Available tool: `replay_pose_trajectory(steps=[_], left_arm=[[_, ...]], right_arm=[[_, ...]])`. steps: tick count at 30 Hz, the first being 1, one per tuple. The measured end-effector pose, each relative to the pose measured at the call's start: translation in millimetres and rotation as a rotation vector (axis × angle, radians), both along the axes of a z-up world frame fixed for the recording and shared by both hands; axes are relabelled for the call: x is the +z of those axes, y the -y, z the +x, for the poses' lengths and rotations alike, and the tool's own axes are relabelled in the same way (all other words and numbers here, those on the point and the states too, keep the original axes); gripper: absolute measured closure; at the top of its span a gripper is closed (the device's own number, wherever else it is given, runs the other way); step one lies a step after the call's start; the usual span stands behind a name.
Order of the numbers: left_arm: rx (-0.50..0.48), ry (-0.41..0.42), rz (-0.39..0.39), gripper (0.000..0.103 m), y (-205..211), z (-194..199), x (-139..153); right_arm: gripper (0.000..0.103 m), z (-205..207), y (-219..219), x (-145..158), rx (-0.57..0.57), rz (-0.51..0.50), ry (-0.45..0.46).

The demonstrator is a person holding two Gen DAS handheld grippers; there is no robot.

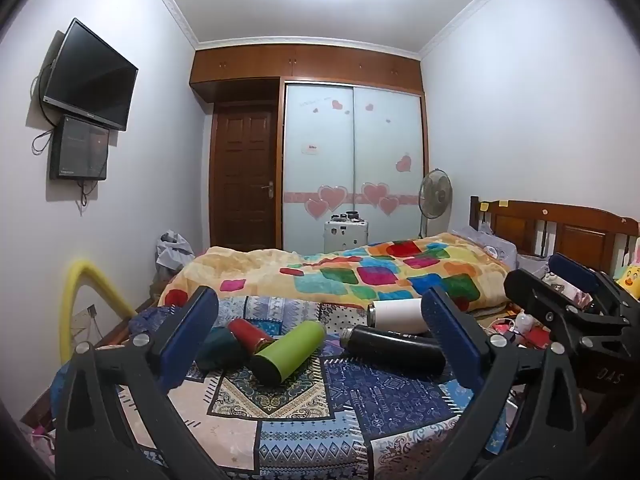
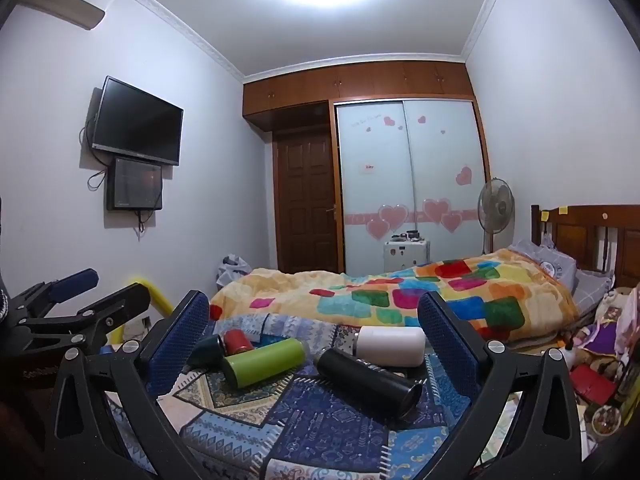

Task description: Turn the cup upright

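Several cups lie on their sides on a patterned blue cloth [image 1: 360,392]: a green cup [image 1: 290,352], a red cup [image 1: 250,334], a dark teal cup [image 1: 220,350], a black cup [image 1: 394,350] and a white cup [image 1: 396,316]. My left gripper [image 1: 320,340] is open and empty, held above and short of them. My right gripper [image 2: 314,344] is open and empty too, over the green cup [image 2: 264,362], black cup [image 2: 368,376] and white cup [image 2: 390,346]. The red cup [image 2: 238,340] lies behind the green one. Each gripper shows in the other's view, the right gripper [image 1: 560,292] and the left gripper [image 2: 84,296].
A bed with a colourful quilt [image 1: 360,276] lies behind the cloth, with a wooden headboard [image 1: 560,232] at right. A yellow foam tube [image 1: 80,300] stands at left. Clutter [image 2: 592,372] sits at the right edge. A fan [image 1: 434,196], wardrobe and door are far back.
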State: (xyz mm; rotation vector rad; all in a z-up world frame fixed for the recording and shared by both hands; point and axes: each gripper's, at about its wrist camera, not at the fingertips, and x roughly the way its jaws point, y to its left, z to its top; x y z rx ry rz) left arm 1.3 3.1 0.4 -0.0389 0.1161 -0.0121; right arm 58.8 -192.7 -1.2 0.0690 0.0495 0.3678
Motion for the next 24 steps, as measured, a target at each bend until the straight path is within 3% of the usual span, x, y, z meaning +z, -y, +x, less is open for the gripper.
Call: replay_pose_trajectory(steps=[24], left_arm=[[-0.002,0.003,0.014,0.000,4.4,2.3,-6.0]], right_arm=[[0.000,-0.7,-3.6,0.9,-0.016,0.006,-0.010]])
